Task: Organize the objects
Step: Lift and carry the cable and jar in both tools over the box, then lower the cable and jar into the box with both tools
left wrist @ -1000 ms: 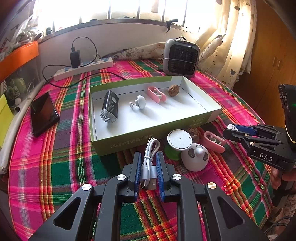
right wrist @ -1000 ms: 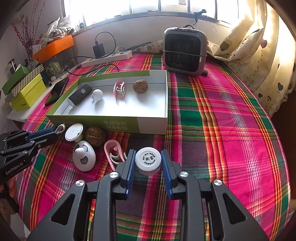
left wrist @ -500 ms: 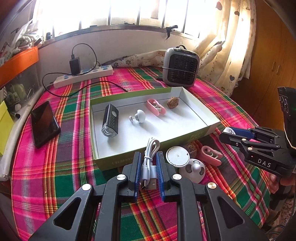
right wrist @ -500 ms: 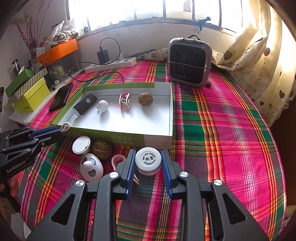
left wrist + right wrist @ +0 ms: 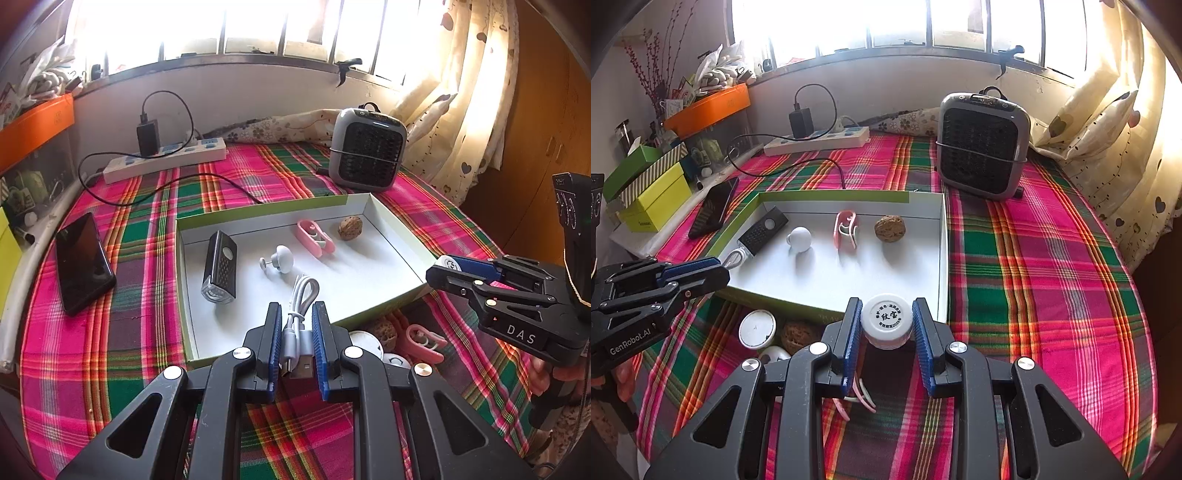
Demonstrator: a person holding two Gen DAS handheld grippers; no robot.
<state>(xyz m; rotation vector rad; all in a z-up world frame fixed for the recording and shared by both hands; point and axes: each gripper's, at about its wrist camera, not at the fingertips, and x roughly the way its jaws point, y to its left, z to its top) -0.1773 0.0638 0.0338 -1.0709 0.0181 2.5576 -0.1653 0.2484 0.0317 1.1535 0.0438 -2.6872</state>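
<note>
Left gripper [image 5: 294,334]: pinching coiled white USB cable [image 5: 300,314], lower centre, over the box's near wall.
Right gripper [image 5: 886,334]: clamped on white jar [image 5: 885,320], lower centre.
Green-edged box [image 5: 943,243]: mid-frame.
Advice: clear the rim, lower onto bare floor, then release.

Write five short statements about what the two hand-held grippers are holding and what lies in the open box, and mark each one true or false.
1. The left hand-held gripper is shut on a white USB cable. True.
2. The right hand-held gripper holds a walnut. False: it is shut on a small white jar.
3. The box holds a walnut and a pink clip. True.
4. The black phone lies inside the box. False: it lies on the plaid cloth beside it.
5. The heater stands in front of the box. False: it stands behind it.
</note>
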